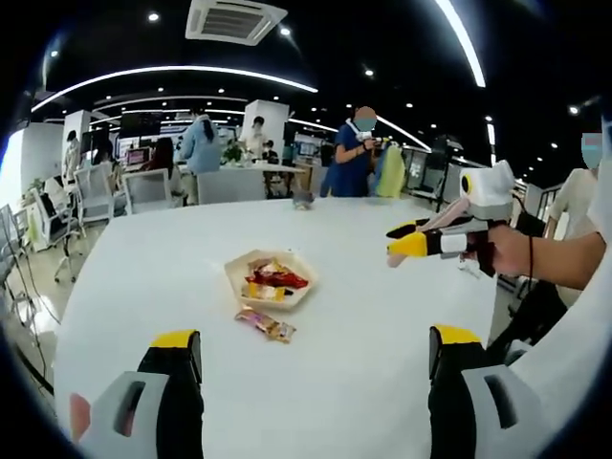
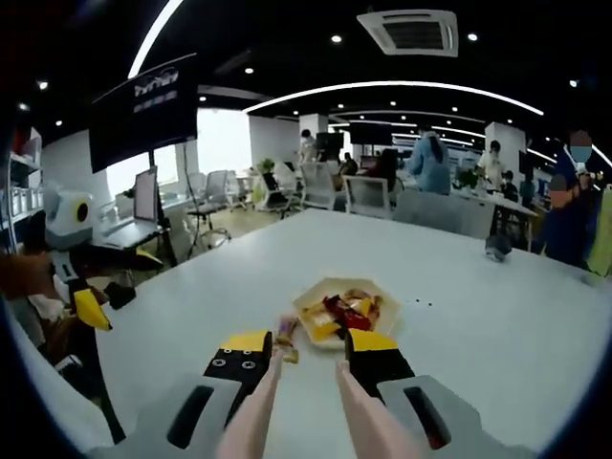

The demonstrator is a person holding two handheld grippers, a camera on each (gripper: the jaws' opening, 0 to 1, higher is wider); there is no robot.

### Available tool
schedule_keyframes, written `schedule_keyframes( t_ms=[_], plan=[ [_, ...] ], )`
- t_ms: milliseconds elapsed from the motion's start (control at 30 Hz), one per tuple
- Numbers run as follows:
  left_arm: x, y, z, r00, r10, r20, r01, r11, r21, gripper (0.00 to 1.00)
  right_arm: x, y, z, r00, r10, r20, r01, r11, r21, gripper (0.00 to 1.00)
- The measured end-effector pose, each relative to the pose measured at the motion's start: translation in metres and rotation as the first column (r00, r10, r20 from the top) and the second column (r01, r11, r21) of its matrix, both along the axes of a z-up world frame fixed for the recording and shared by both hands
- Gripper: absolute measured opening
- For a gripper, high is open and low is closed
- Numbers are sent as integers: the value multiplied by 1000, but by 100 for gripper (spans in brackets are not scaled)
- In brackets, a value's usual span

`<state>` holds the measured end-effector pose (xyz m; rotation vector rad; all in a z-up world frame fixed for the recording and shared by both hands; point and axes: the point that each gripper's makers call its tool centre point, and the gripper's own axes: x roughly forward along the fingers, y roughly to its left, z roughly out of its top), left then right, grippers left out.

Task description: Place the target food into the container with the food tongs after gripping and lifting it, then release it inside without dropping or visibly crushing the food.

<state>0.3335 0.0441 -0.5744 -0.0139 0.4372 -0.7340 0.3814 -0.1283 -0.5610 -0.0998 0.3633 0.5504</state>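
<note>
We saw a large white table (image 1: pixel 191 277) with a pale hexagonal dish (image 1: pixel 271 278) near its middle, holding several wrapped snacks in red, yellow and orange; which wrapper was which we could not make out. One loose brown-and-yellow wrapped snack (image 1: pixel 266 325) lay on the table just beside the dish, on the side nearer the left gripper view.

The left gripper (image 1: pixel 316 359), black with yellow tips, had its jaws spread wide, nothing between them, hanging above bare table short of the dish. Its lower body was cut off by the picture's edge.

The right gripper (image 2: pixel 311 352), in its own view, held a pair of pale pinkish food tongs (image 2: pixel 306 411) lengthwise between its jaws. The tong arms stood slightly apart, and their tips reached toward the loose snack and the dish rim; whether they touched either we could not tell. In the left gripper view that gripper appeared at the right, held by a person's hand (image 1: pixel 512 251).

Behind the table, office chairs (image 1: pixel 148 189) and standing people (image 1: pixel 349 153) were small and blurred.
</note>
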Motion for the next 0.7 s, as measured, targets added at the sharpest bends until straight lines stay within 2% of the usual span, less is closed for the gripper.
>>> schedule_keyframes(
  t_ms=[100,267,300,433,500,567,633,700],
  plan=[
    [3,6,-4,1000,-20,10,20,1000,-2,99,6,11,-2,1000,0,2,0,1000,0,30],
    [4,13,-11,1000,-31,-2,31,999,-10,99,20,25,-2,1000,-4,7,4,1000,-2,29],
    [4,16,-12,999,-30,-10,30,999,-12,99,24,30,1,1000,-5,23,5,1000,9,30],
    [11,23,-14,1000,-24,-19,24,999,-23,99,40,45,-3,1000,15,20,-15,1000,9,30],
    [13,28,-14,999,0,-41,-1,1000,-28,99,44,50,-7,1000,20,-6,-20,1000,3,30],
    [15,29,-12,1000,3,-29,-5,999,-53,99,50,56,-11,999,33,5,-33,999,-4,30],
    [17,32,-21,999,-3,-50,1,1000,-29,99,55,61,-16,999,38,-8,-38,999,0,30],
    [17,37,-25,999,5,-48,-5,1000,0,99,57,67,-21,999,50,-21,-50,999,2,30]
  ],
)
